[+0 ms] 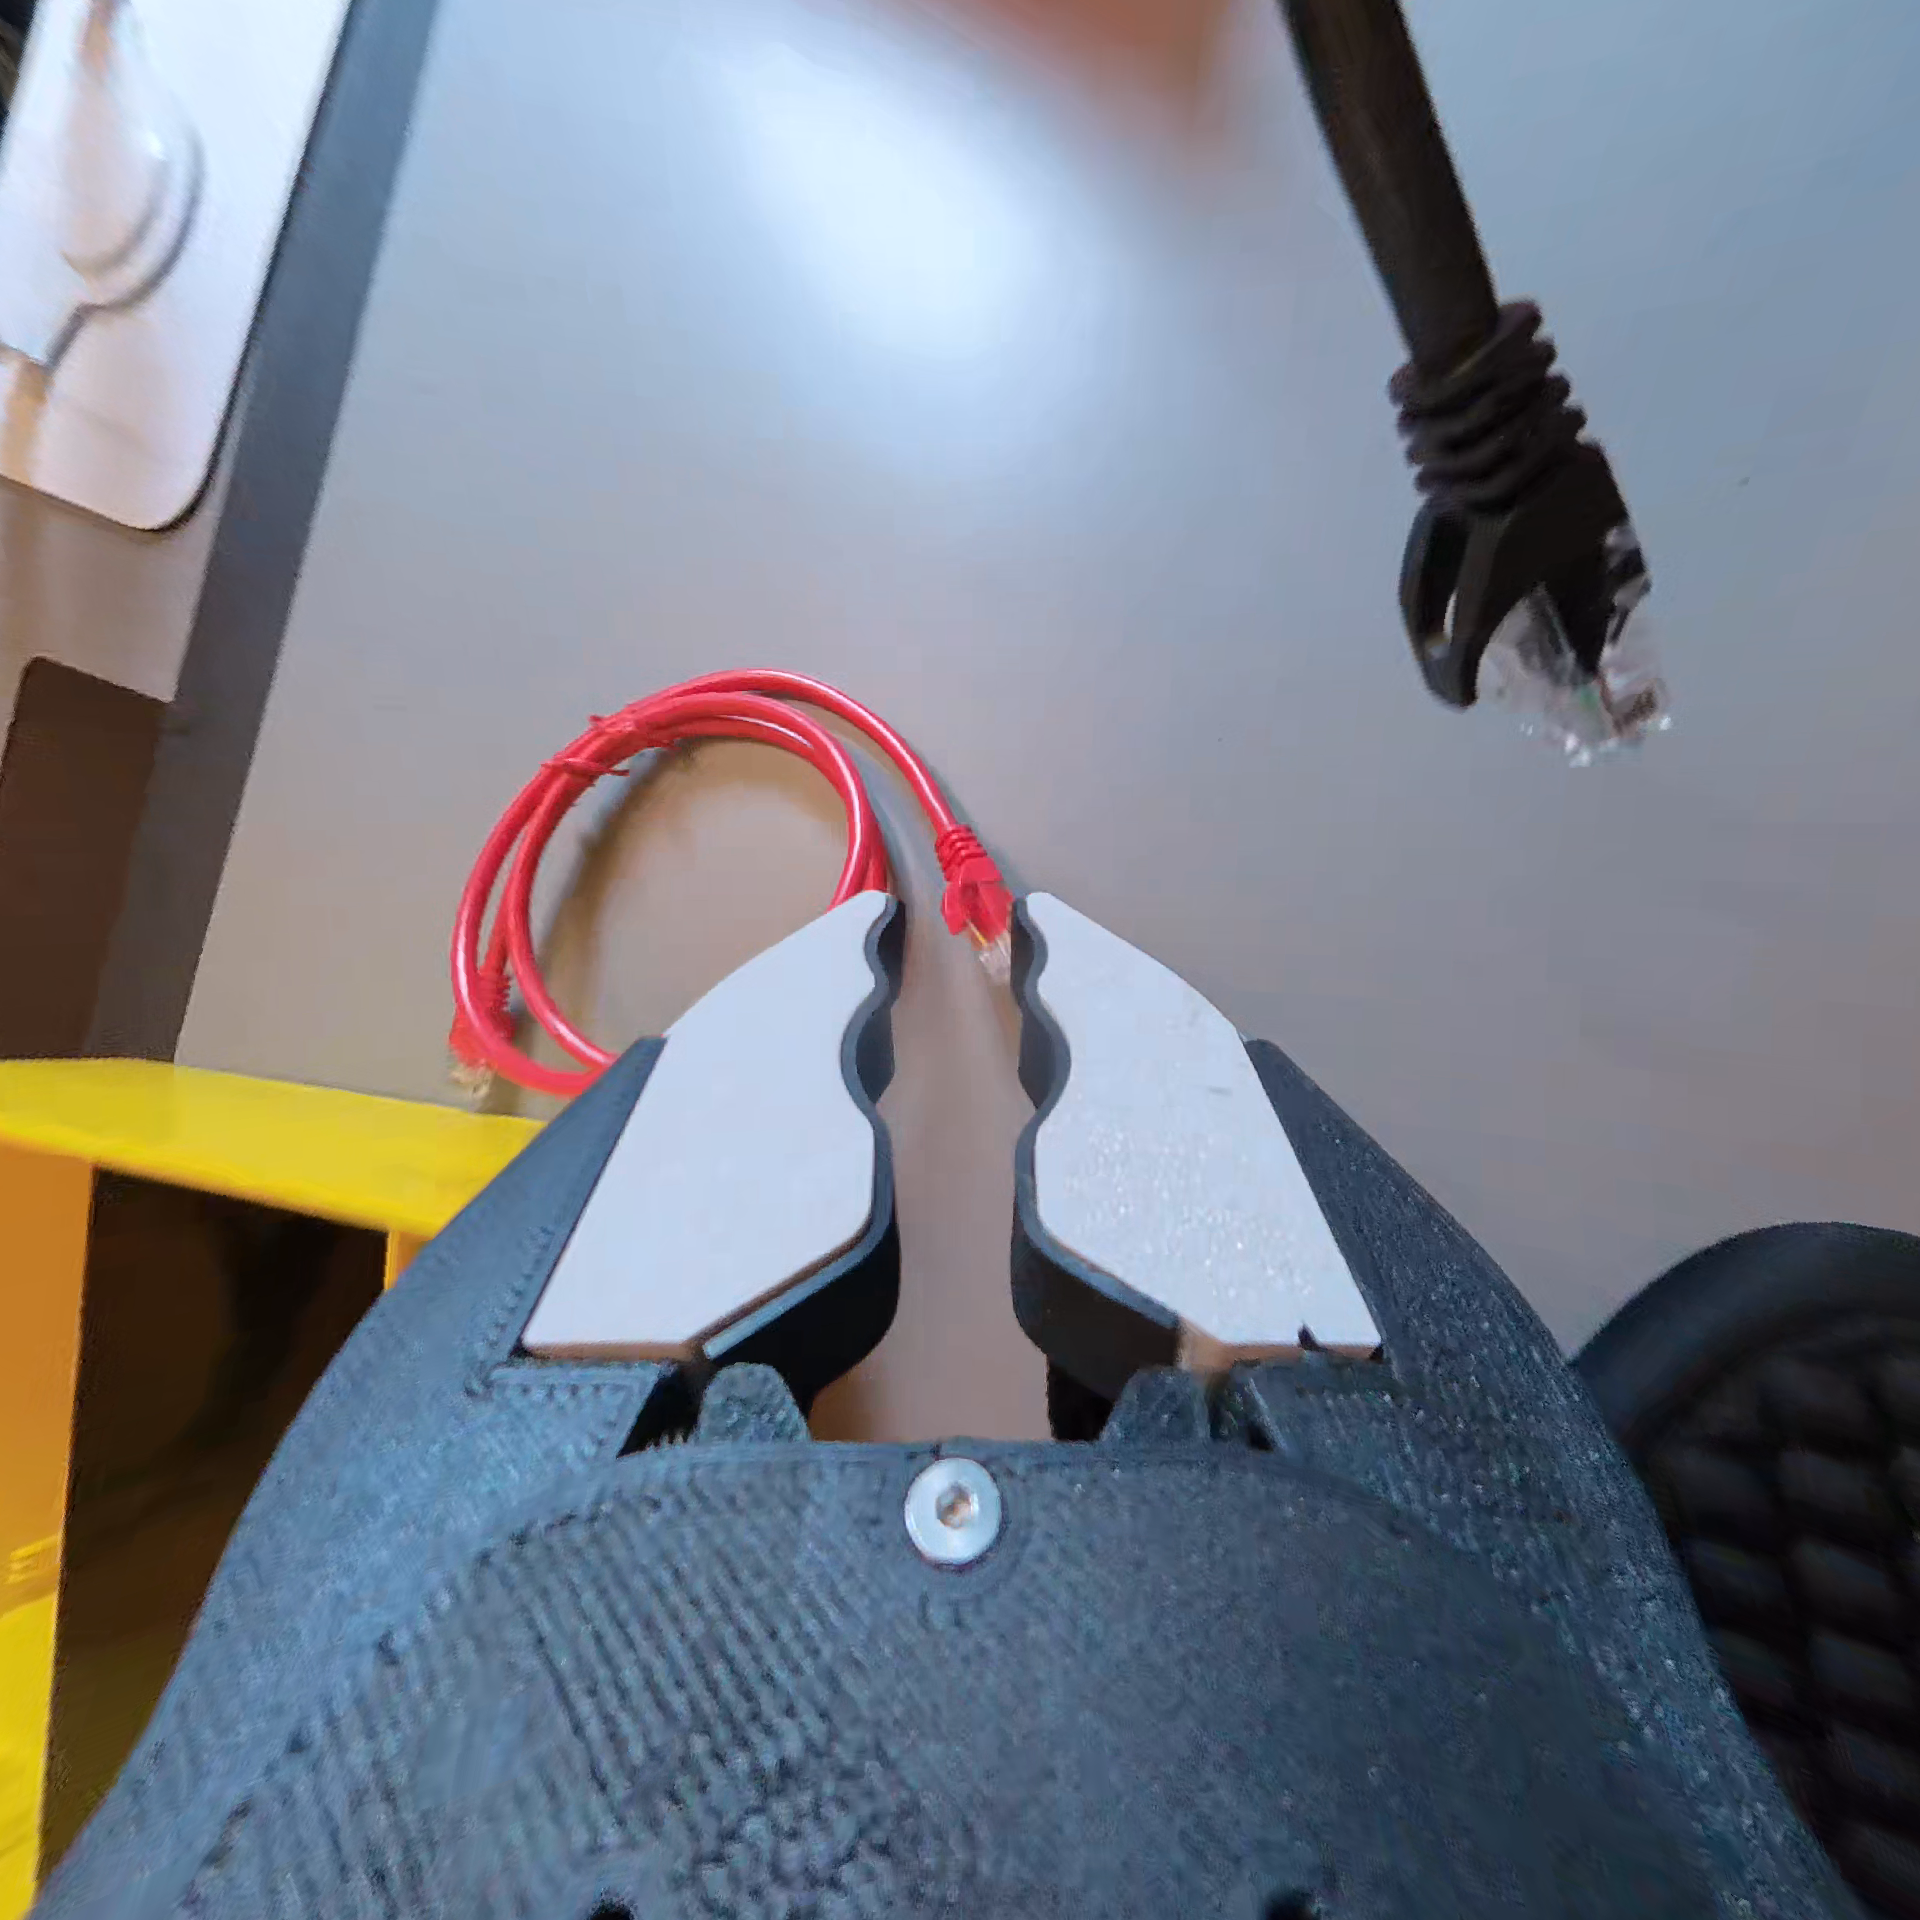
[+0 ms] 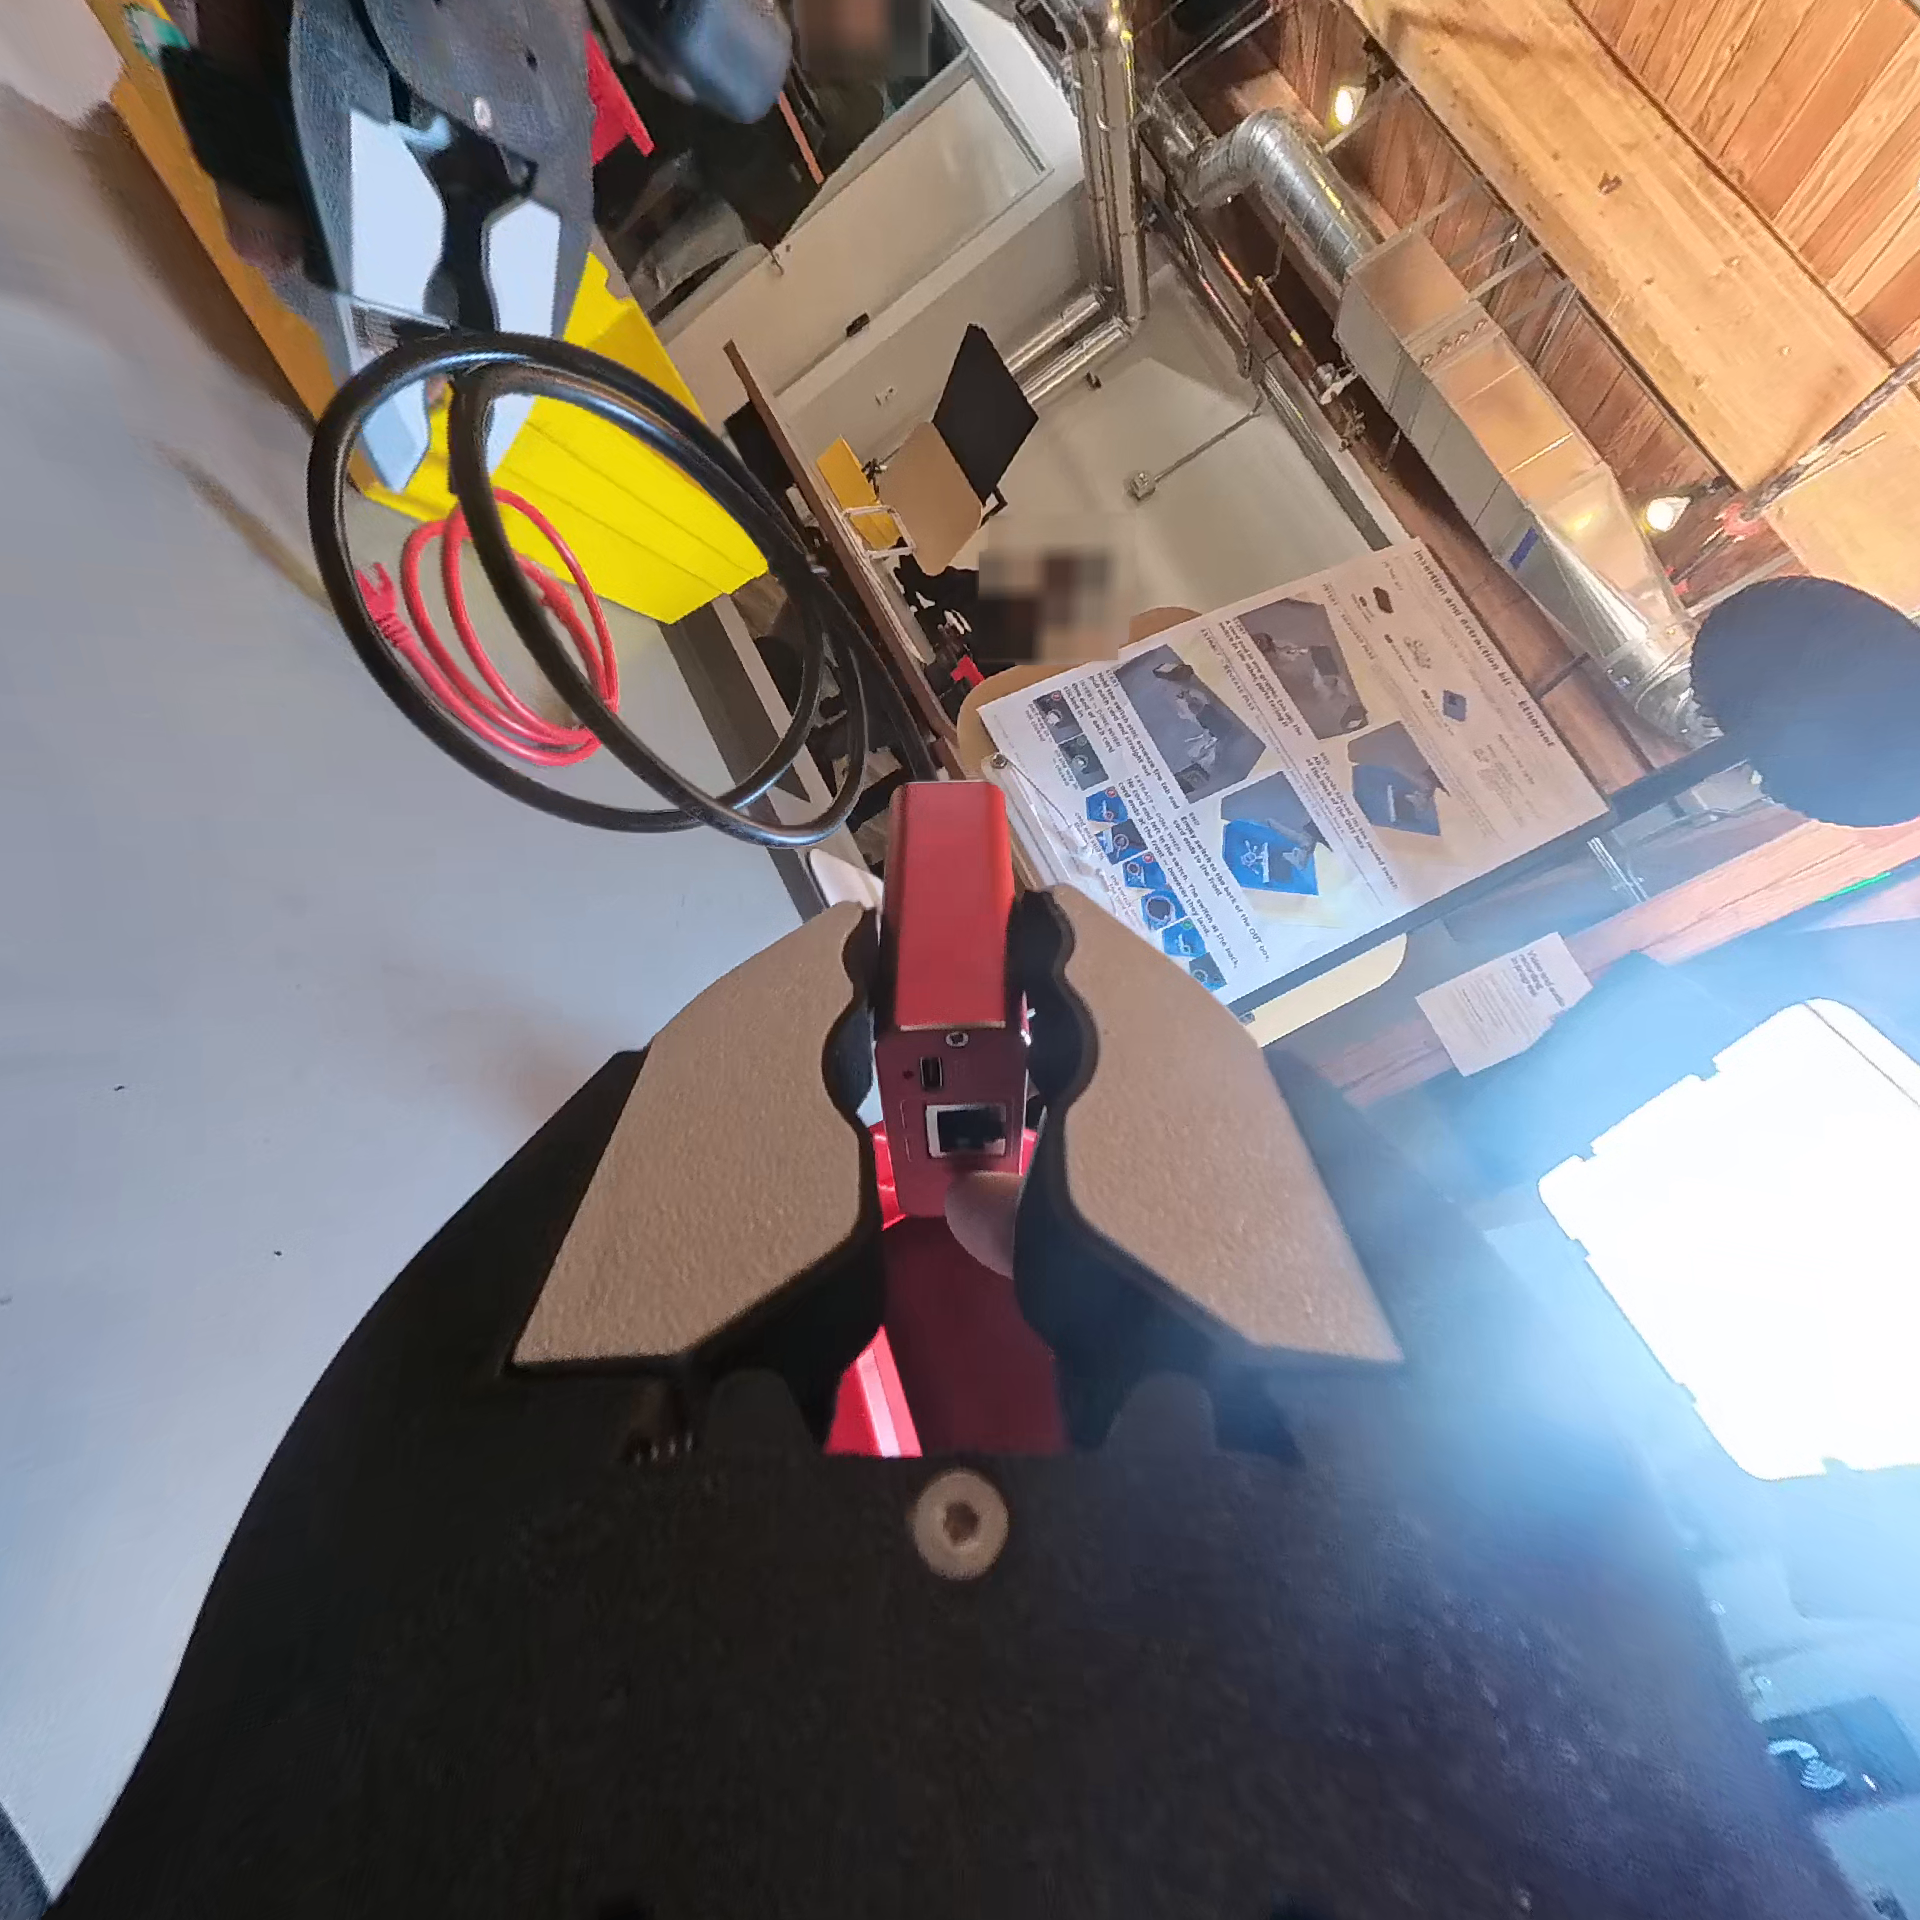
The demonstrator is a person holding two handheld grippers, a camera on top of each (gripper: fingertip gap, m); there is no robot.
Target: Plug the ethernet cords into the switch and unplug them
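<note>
Left gripper point(image 1: 954, 914) jaws apart, nothing between them, tips hovering over the red ethernet cord point(image 1: 665, 831), whose near plug point(image 1: 975, 914) sits just beyond the gap; cord coiled on the grey table point(image 1: 1143, 520). Black ethernet cord point(image 1: 1455, 343) plug hangs in the air, upper right. Right gripper point(image 2: 948, 925) jaws clamped on the red switch point(image 2: 951, 935), lifted off the table, port end facing the camera. Black cord loops ahead of it, left gripper behind the loop. Yellow bin point(image 1: 208, 1117) at table's left edge.
</note>
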